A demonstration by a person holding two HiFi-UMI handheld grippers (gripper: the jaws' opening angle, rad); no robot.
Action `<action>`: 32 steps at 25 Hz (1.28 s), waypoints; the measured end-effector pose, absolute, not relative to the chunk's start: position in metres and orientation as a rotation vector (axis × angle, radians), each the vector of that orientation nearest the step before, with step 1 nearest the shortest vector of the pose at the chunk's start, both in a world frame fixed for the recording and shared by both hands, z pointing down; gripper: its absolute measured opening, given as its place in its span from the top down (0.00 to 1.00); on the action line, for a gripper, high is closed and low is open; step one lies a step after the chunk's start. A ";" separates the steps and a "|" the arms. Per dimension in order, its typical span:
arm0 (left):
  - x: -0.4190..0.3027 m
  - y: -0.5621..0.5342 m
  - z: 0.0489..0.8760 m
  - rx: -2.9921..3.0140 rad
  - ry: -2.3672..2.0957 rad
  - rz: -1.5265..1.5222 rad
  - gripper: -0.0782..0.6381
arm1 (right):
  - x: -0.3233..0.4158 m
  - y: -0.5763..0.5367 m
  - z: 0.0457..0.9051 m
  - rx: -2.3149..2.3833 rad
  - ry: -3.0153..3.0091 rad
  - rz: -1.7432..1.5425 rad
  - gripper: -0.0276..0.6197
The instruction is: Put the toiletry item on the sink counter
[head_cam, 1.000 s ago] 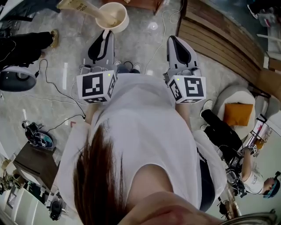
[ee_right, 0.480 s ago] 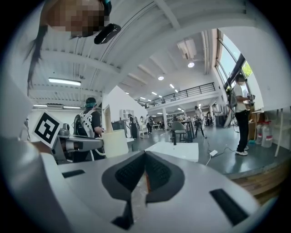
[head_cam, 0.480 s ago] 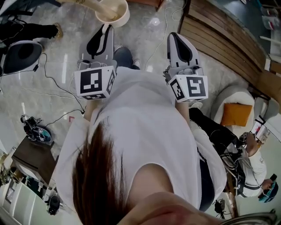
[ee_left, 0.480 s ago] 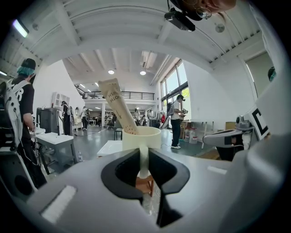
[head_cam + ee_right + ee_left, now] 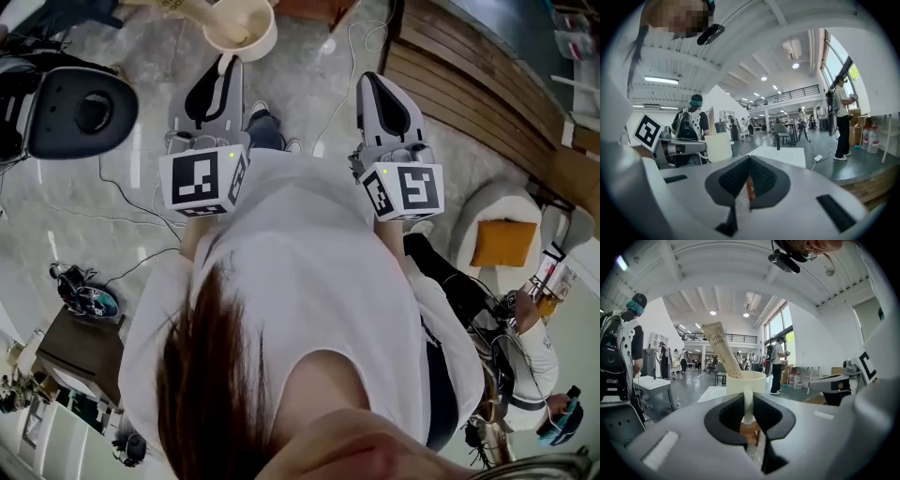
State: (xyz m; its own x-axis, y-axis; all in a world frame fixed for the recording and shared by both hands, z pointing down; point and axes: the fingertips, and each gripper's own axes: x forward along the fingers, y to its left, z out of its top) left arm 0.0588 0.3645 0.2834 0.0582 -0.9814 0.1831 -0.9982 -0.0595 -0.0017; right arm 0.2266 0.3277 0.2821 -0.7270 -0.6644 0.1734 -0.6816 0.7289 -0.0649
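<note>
cream cup (image 5: pixel 246 33) clamped in left hand-held gripper (image 5: pixel 224 64), right hand-held gripper (image 5: pixel 750 158) closed, open floor (image 5: pixel 309 89)

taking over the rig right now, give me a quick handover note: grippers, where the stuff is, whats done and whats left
Left hand-held gripper: shut on the handle of the cream cup, which is upright in the air.
Right hand-held gripper: jaws together, nothing between them.
Things: a squeeze tube stands tilted inside the cup. No sink counter shows in any view. Ahead is an open hall with a white table.
Done: cup with tube is picked up.
Left: find the sink counter, set the toiletry item on it, release.
</note>
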 end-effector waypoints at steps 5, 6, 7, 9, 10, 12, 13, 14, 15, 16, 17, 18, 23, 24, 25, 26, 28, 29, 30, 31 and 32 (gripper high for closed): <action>0.022 0.324 0.279 2.230 -2.034 0.211 0.82 | 0.195 0.288 0.279 1.173 -2.769 0.192 0.95; 0.014 0.316 0.277 2.240 -2.027 0.214 0.82 | 0.188 0.280 0.277 1.187 -2.763 0.194 0.95; 0.006 0.308 0.274 2.251 -2.022 0.215 0.82 | 0.181 0.274 0.275 1.198 -2.758 0.193 0.95; -0.008 0.295 0.270 2.273 -2.017 0.220 0.82 | 0.168 0.263 0.272 1.219 -2.747 0.190 0.95; -0.015 0.289 0.269 2.281 -2.014 0.220 0.82 | 0.163 0.258 0.271 1.231 -2.741 0.189 0.95; -0.026 0.279 0.269 2.296 -2.005 0.211 0.82 | 0.154 0.250 0.272 1.255 -2.730 0.186 0.95; -0.031 0.275 0.269 2.303 -2.000 0.204 0.82 | 0.150 0.246 0.272 1.267 -2.725 0.184 0.95; -0.035 0.271 0.269 2.311 -1.996 0.200 0.82 | 0.147 0.243 0.273 1.279 -2.721 0.183 0.95; -0.038 0.267 0.269 2.317 -1.992 0.198 0.82 | 0.145 0.241 0.274 1.287 -2.715 0.183 0.95; -0.042 0.264 0.270 2.320 -1.989 0.197 0.82 | 0.142 0.239 0.275 1.293 -2.709 0.185 0.95; -0.045 0.262 0.271 2.319 -1.987 0.194 0.82 | 0.140 0.237 0.276 1.297 -2.702 0.187 0.95; -0.048 0.259 0.272 2.317 -1.985 0.191 0.82 | 0.139 0.236 0.277 1.300 -2.695 0.189 0.95; -0.059 0.250 0.273 2.306 -1.989 0.183 0.82 | 0.132 0.228 0.282 1.297 -2.673 0.200 0.95; -0.060 0.249 0.274 2.303 -1.991 0.184 0.82 | 0.131 0.226 0.283 1.294 -2.671 0.202 0.95; -0.060 0.247 0.275 2.298 -1.993 0.186 0.82 | 0.131 0.224 0.284 1.289 -2.670 0.205 0.95; -0.060 0.246 0.276 2.293 -1.996 0.189 0.82 | 0.131 0.222 0.286 1.282 -2.670 0.209 0.95; -0.060 0.241 0.277 2.283 -2.000 0.194 0.82 | 0.131 0.216 0.288 1.269 -2.670 0.212 0.95; -0.060 0.239 0.278 2.279 -2.003 0.196 0.82 | 0.130 0.212 0.289 1.264 -2.672 0.213 0.95; -0.061 0.236 0.278 2.274 -2.007 0.197 0.82 | 0.130 0.208 0.289 1.258 -2.674 0.215 0.95; -0.062 0.233 0.279 2.267 -2.013 0.198 0.82 | 0.129 0.204 0.290 1.251 -2.678 0.218 0.95; -0.063 0.230 0.280 2.259 -2.021 0.197 0.82 | 0.128 0.200 0.292 1.240 -2.681 0.221 0.95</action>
State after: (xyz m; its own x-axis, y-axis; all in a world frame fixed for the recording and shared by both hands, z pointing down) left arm -0.0630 0.2299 0.2796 0.1085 -0.9802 0.1658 -0.9937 -0.1115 -0.0087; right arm 0.1275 0.1997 0.2916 -0.6365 -0.7382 0.2233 -0.7648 0.6415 -0.0591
